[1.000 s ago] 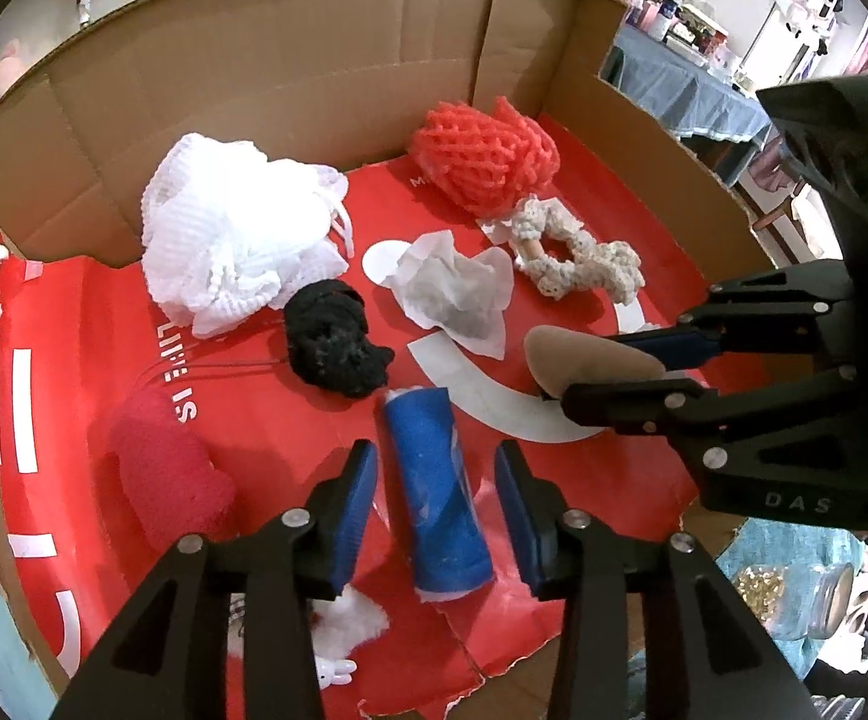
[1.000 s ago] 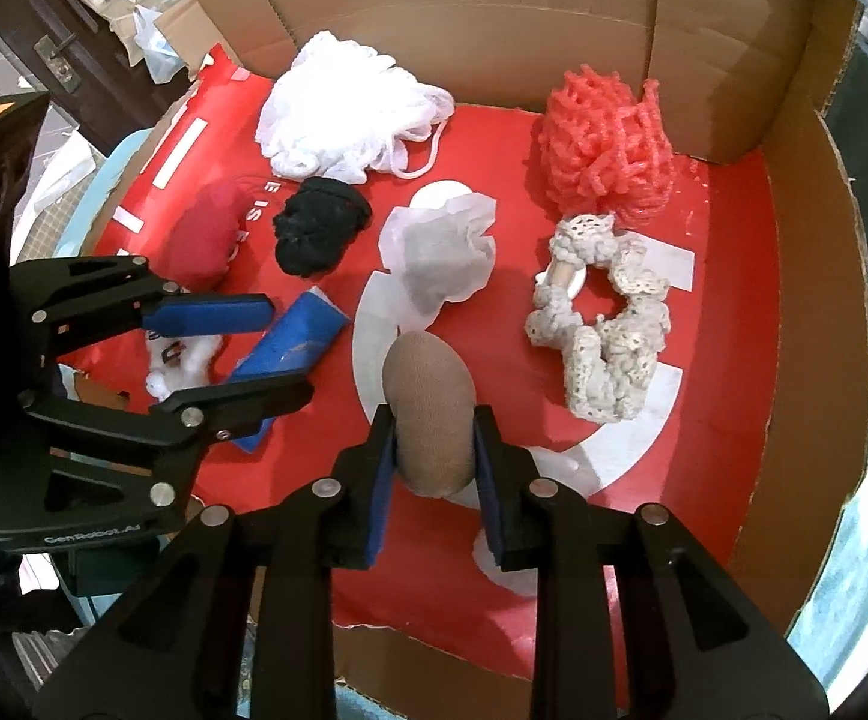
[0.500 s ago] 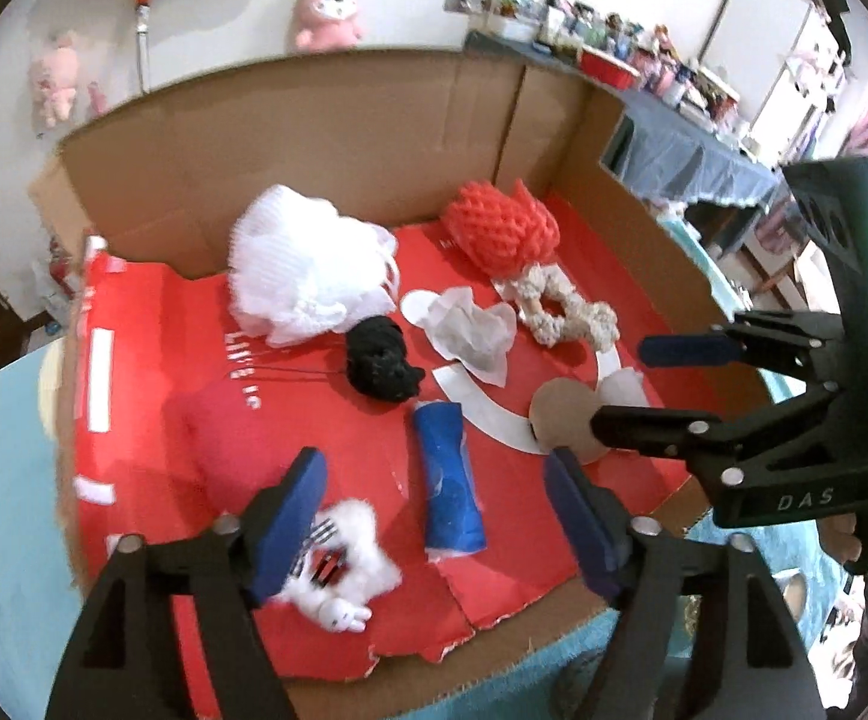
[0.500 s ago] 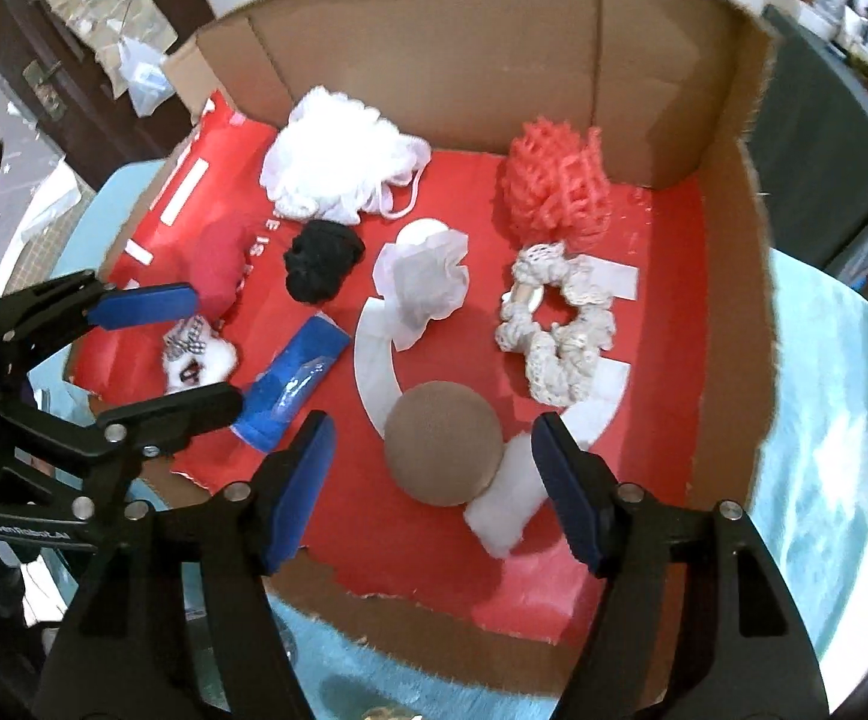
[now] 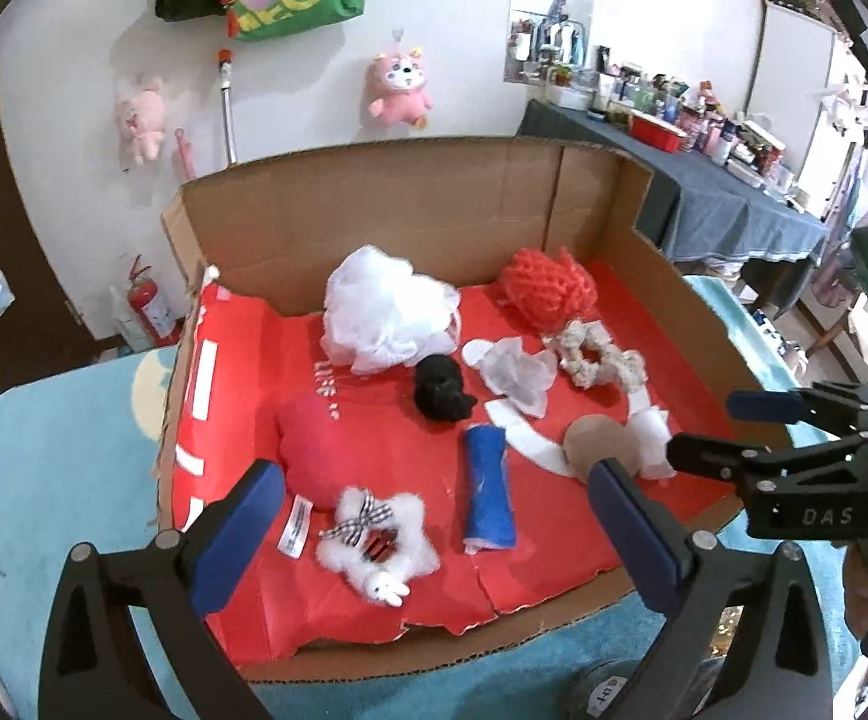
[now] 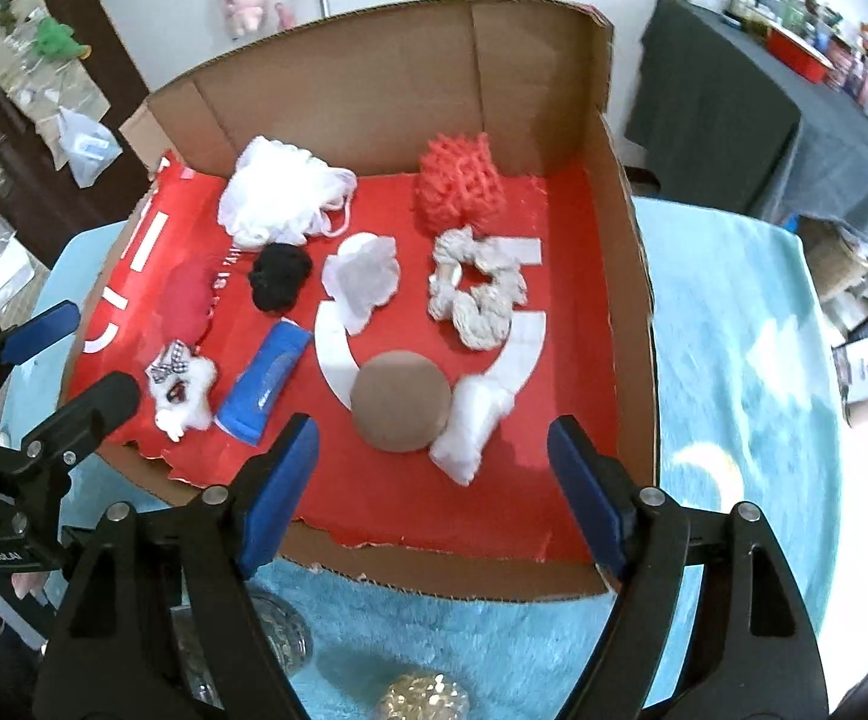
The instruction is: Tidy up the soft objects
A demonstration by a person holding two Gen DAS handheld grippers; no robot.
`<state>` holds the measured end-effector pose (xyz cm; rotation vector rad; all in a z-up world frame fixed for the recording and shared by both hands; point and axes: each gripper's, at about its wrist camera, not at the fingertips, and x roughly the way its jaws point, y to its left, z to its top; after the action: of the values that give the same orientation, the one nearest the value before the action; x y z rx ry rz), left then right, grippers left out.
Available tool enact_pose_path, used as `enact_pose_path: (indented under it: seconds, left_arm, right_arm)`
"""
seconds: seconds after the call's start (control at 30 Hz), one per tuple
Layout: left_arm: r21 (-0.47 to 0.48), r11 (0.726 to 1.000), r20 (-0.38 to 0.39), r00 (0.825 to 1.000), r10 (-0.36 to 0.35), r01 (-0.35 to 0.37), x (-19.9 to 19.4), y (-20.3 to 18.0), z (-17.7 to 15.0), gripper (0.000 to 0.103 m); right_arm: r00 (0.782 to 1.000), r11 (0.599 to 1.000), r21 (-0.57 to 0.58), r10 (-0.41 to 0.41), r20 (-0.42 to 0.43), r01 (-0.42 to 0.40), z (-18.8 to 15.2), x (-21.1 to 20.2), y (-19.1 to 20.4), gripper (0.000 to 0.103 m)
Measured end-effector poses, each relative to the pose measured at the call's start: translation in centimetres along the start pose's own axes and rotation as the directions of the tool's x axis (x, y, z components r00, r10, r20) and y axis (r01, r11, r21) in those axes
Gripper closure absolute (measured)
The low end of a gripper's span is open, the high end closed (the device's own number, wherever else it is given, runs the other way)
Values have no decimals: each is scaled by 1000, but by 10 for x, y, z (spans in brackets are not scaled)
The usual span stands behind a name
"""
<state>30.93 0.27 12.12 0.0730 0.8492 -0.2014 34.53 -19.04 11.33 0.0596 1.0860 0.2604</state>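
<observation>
The brown puff (image 6: 401, 400) lies on the red floor at the front of the box (image 6: 626, 276), touching a white wad (image 6: 473, 420); the blue roll (image 5: 488, 495) lies to its left. Both the left gripper (image 5: 434, 531) and right gripper (image 6: 434, 489) hang above the box's front edge, jaws spread wide, holding nothing.

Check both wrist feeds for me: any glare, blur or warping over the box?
Left wrist: cardboard box sharp and evenly lit, walls bowed by the fisheye, corners vignetted. Right wrist: blue rug washes out toward the right edge; brown pad stays crisp.
</observation>
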Motion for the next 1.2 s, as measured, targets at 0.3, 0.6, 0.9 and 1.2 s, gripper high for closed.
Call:
enact_pose_path:
  seconds: [0.3,0.6,0.9,1.2]
  left_arm:
    - [-74,996,-60,997,40,-45,13,12,-18,0]
    - [-74,994,-102,992,77,-84,19,10,-29,0]
    - [-111,988,-128,987,93,-107,21,16,-32,0]
    - [-97,988,-144,984,109,-124,23,14,-35,0]
  right_arm:
    - [1000,1000,11,-28,-1,28,-16,1,7,25]
    - [999,999,8,-48,-13,48,-22,8,13,25]
    - [998,998,19,-67,-22,67,-27,15,11,25]
    - [996,996,6,-87,-29,87,-29,18,12,25]
